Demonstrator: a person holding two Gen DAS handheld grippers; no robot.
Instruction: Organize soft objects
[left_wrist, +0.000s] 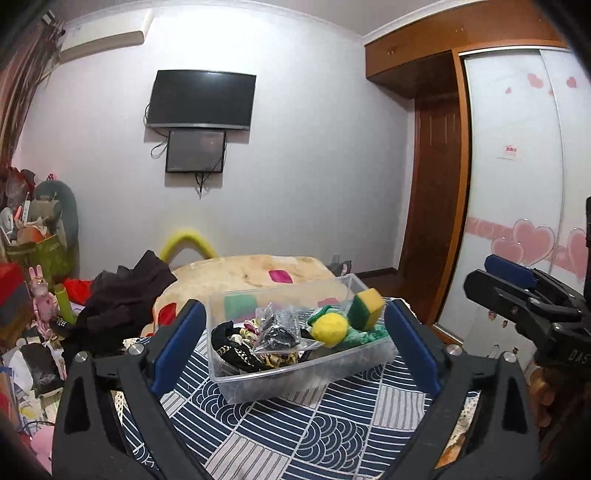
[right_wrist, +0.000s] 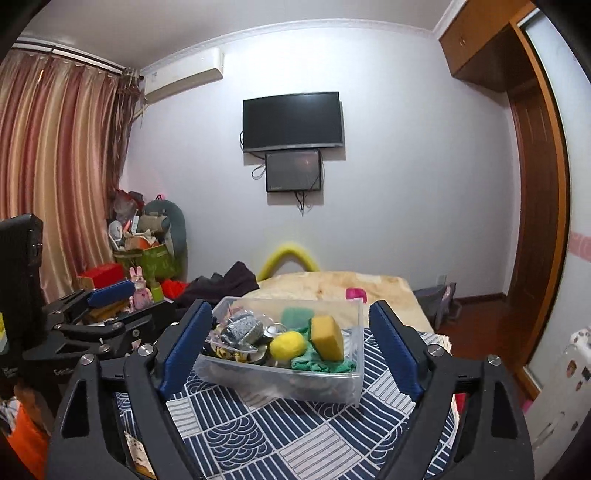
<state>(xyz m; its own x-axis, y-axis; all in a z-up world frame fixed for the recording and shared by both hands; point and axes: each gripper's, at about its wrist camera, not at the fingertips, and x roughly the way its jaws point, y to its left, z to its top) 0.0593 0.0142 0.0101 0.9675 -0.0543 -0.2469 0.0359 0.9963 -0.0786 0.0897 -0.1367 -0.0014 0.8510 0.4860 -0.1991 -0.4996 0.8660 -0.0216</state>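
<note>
A clear plastic bin (left_wrist: 288, 380) (right_wrist: 280, 384) stands on the patterned tablecloth just beyond both grippers. It holds a yellow ball (left_wrist: 330, 328) (right_wrist: 287, 344), a yellow-green sponge (left_wrist: 365, 308) (right_wrist: 327, 338), a green cloth (left_wrist: 371, 336) (right_wrist: 317, 363), a plastic bag with a dark scrubber (left_wrist: 280, 328) (right_wrist: 243, 330) and black fabric (left_wrist: 236, 350). My left gripper (left_wrist: 294, 308) is open and frames the bin, with nothing between its blue pads. My right gripper (right_wrist: 290, 308) is likewise open and empty. Each shows in the other's view: the right gripper (left_wrist: 517, 291) at the right edge, the left gripper (right_wrist: 107, 299) at the left.
A blue-and-white cloth (left_wrist: 295, 424) covers the table. Behind it lies a bed with a beige blanket (left_wrist: 251, 273) and a heap of dark clothes (left_wrist: 125, 299). Clutter and bags (left_wrist: 37, 258) fill the left corner. A wardrobe (left_wrist: 517, 166) stands on the right.
</note>
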